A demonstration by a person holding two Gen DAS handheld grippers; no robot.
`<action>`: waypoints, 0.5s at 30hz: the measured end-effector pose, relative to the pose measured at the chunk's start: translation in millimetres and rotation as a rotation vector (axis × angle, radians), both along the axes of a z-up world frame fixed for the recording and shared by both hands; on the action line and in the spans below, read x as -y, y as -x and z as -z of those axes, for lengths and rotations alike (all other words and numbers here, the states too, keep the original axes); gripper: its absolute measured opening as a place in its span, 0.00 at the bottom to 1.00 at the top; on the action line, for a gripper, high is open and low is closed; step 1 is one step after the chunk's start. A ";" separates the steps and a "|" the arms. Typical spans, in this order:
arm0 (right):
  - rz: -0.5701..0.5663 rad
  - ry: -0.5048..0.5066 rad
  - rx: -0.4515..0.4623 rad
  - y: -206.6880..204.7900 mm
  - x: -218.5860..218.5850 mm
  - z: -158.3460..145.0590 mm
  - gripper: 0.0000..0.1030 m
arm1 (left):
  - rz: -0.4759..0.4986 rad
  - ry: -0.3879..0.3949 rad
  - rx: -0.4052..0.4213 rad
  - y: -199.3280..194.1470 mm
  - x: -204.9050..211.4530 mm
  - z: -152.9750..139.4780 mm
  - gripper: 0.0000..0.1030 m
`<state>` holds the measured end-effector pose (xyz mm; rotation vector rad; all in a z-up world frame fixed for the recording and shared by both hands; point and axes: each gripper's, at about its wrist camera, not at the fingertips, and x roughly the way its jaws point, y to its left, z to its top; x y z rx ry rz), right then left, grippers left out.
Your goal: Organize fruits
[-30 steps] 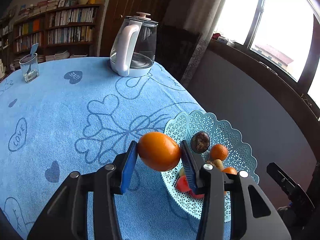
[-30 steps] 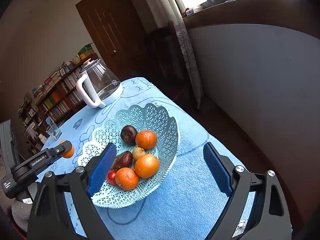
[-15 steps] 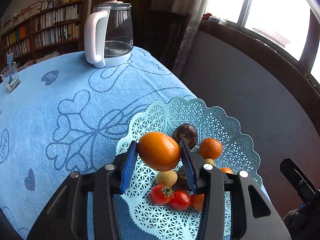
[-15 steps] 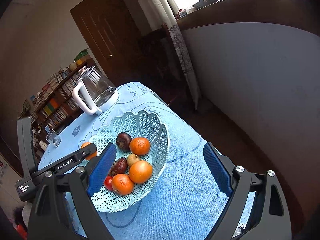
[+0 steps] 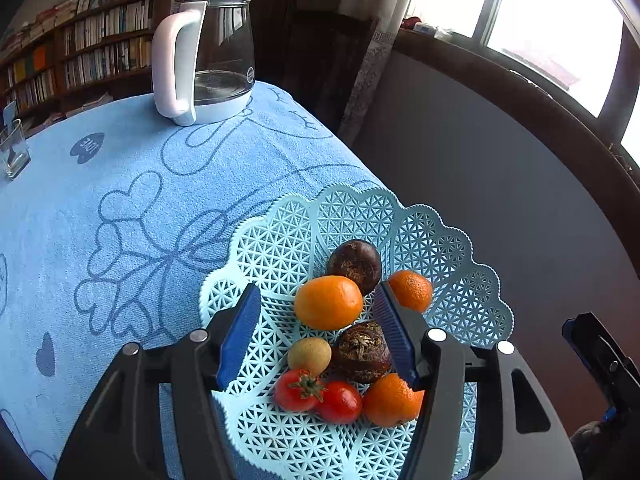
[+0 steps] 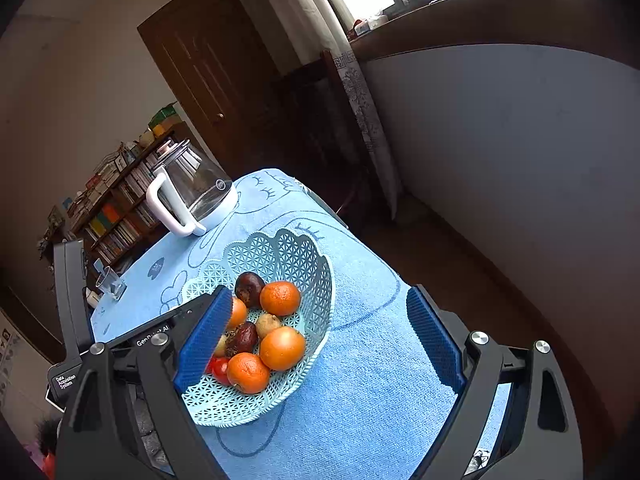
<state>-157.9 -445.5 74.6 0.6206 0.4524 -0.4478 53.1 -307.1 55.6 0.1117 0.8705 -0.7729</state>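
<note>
My left camera looks closely down into the fruit basket (image 5: pixel 452 240); my right views it (image 6: pixel 316 280) from farther off, at 10 o'clock.

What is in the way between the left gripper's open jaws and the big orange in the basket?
Nothing visible. The left gripper has its jaws spread wide, and the big orange sits between them in the blue basket, with open gaps on both sides. Other fruit lies around it, not in between.
</note>
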 end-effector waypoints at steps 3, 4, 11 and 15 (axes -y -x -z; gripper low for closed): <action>-0.004 0.002 0.005 1.7 -1.4 -2.6 0.87 | -0.014 0.018 0.015 1.8 -7.7 -9.6 0.60; -0.003 0.002 0.006 3.3 -1.6 -3.7 0.88 | -0.020 0.023 0.020 2.3 -10.5 -12.3 0.60; -0.025 0.003 0.002 6.3 -1.3 -11.1 0.92 | -0.082 -0.009 0.140 20.8 -27.6 -30.9 0.79; -0.057 0.015 -0.022 4.8 -6.0 -16.4 0.94 | -0.098 -0.043 0.199 33.5 -35.0 -37.9 0.79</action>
